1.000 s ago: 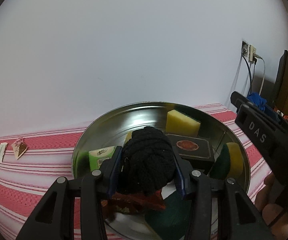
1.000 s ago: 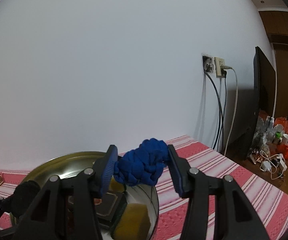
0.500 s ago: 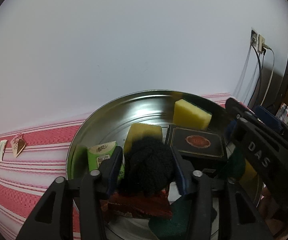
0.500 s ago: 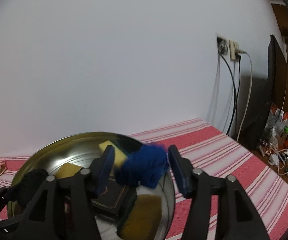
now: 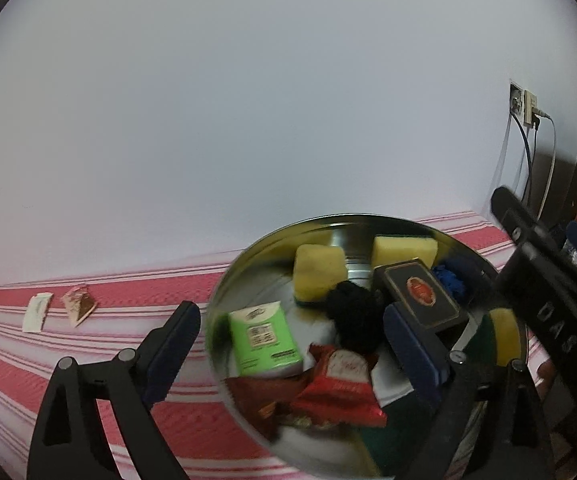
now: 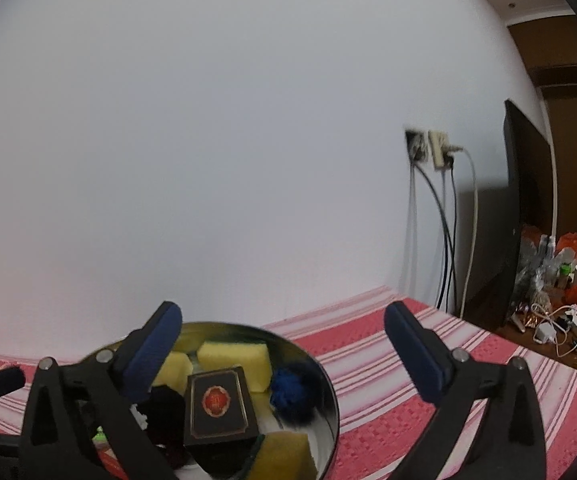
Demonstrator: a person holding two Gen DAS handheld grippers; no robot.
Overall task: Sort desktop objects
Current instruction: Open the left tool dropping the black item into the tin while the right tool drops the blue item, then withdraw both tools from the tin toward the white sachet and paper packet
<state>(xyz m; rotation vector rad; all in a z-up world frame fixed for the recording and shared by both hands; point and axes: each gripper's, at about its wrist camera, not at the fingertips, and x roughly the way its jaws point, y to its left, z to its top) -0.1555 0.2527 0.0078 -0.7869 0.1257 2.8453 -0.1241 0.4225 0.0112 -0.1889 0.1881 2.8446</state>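
Sorted items fill one round, shiny metal tray (image 5: 248,256) on the red-and-white striped cloth (image 5: 136,292): three yellow sponges, one black knitted ball (image 5: 352,312), one blue knitted ball (image 6: 292,392), one green tissue pack (image 5: 262,336), red crinkled wrappers, and one dark flat card box (image 6: 218,408) whose long axis runs away from the cameras. Left gripper (image 5: 288,338) and right gripper (image 6: 278,344) both gape, empty.
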